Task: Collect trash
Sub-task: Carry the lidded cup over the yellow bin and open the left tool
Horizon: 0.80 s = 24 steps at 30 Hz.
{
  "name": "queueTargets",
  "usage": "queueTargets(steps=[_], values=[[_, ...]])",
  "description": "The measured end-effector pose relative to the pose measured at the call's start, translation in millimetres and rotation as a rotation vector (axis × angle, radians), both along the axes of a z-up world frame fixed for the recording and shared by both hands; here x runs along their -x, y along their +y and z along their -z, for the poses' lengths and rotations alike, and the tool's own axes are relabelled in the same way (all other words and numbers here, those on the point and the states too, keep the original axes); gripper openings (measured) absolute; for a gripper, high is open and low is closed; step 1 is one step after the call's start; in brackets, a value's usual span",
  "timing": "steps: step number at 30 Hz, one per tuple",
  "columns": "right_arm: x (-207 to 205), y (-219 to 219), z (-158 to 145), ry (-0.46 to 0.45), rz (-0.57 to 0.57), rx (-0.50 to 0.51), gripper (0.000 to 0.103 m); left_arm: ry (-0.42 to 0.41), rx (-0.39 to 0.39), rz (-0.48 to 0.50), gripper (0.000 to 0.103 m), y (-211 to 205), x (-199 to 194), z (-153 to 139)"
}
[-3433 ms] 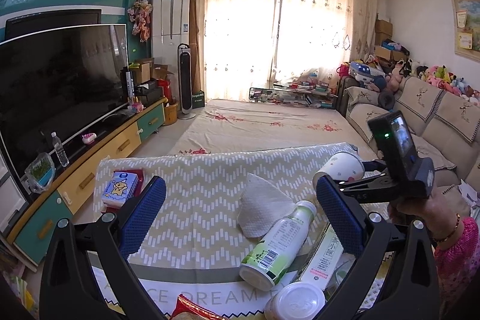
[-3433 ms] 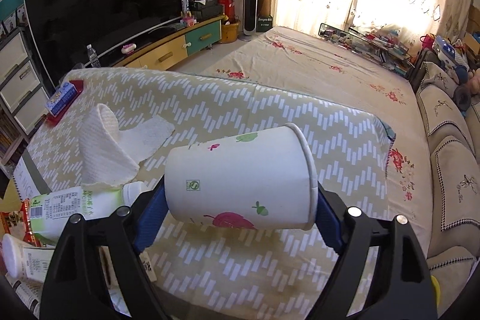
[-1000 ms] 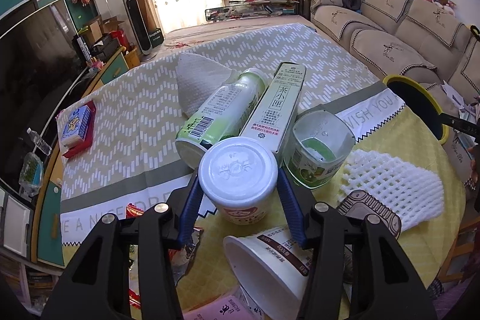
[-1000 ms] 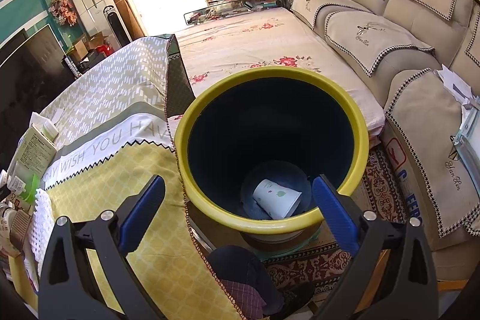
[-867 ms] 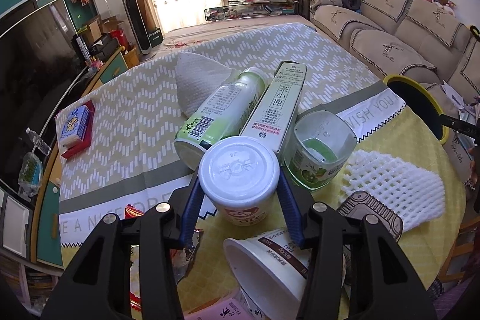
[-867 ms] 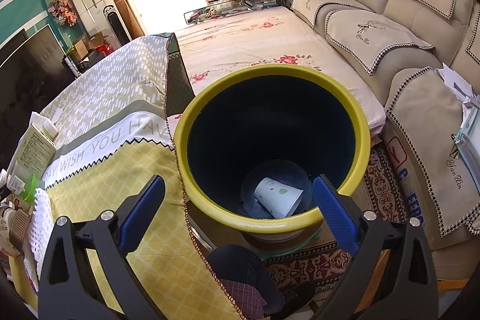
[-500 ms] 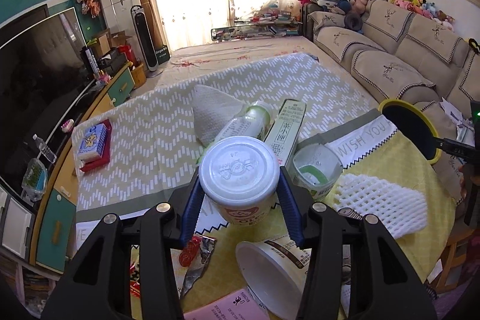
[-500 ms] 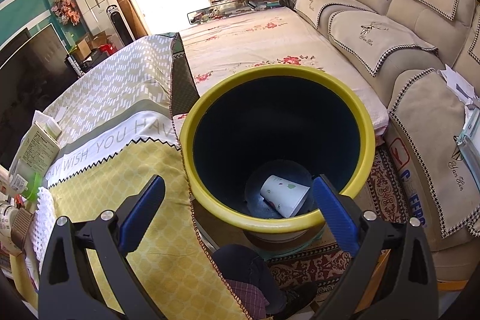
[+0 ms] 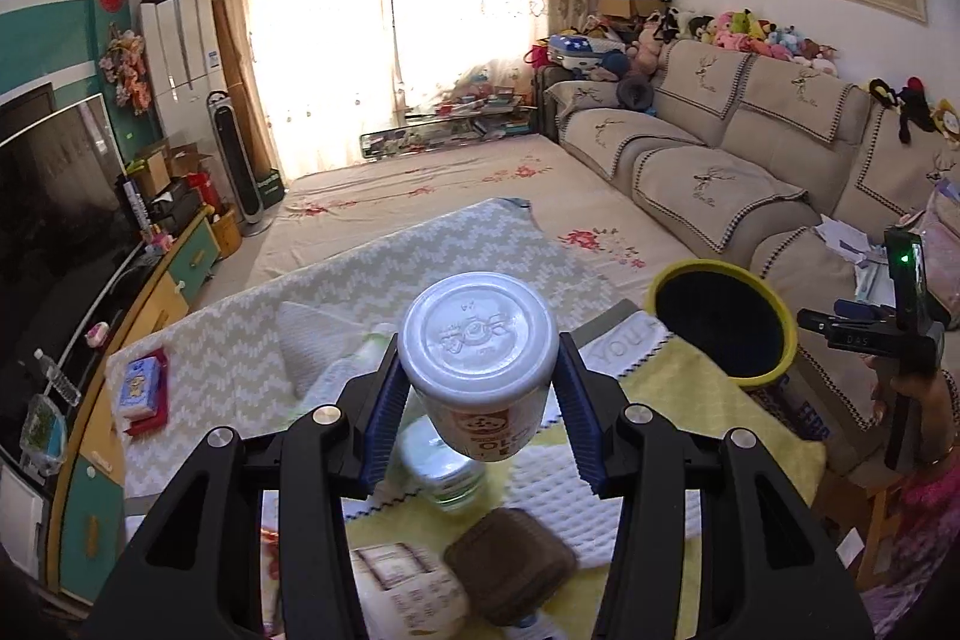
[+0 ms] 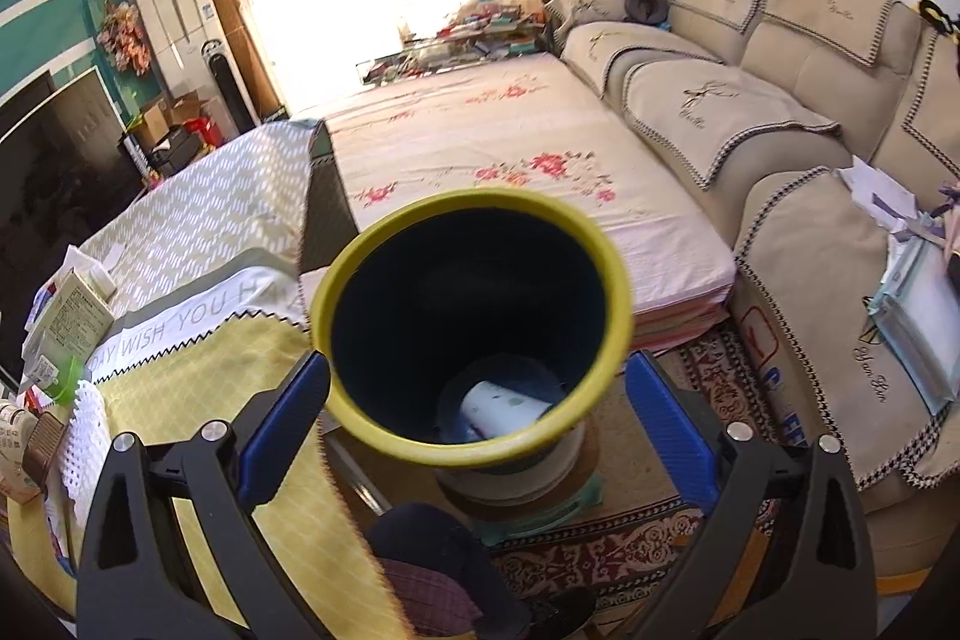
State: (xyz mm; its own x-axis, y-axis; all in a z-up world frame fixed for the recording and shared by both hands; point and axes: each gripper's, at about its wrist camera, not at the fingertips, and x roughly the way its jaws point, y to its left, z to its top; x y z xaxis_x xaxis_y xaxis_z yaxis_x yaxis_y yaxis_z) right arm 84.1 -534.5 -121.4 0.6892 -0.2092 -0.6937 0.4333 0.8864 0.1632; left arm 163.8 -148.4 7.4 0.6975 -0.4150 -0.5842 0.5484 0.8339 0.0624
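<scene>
In the left wrist view, the left hand-held gripper [image 9: 478, 403] clamps a lidded white cup [image 9: 478, 355] between its blue pads, lifted clear above the counter [image 9: 240, 358]. Beneath it lie a clear cup [image 9: 447, 472], a white foam net [image 9: 630, 496] and a brown wrapper [image 9: 510, 565]. The yellow-rimmed bin [image 9: 723, 319] stands to the right, beyond the counter's edge.

In the right wrist view, the right hand-held gripper [image 10: 477, 424] is spread wide with nothing between its pads, poised over the bin [image 10: 471, 322]. A paper cup [image 10: 501, 409] lies on the bin's bottom.
</scene>
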Motion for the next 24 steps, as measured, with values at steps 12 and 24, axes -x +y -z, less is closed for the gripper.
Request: queueTargets(steps=[12,24], values=[[53.7,-52.8,4.9,-0.069,0.114,-0.043,0.095,0.202,-0.005,0.229,0.048,-190.7,2.7,46.2],[75.1,-72.3,11.8,-0.111,0.146,-0.096,0.095,0.241,-0.127,0.242,0.048,-320.7,-16.5,105.9]])
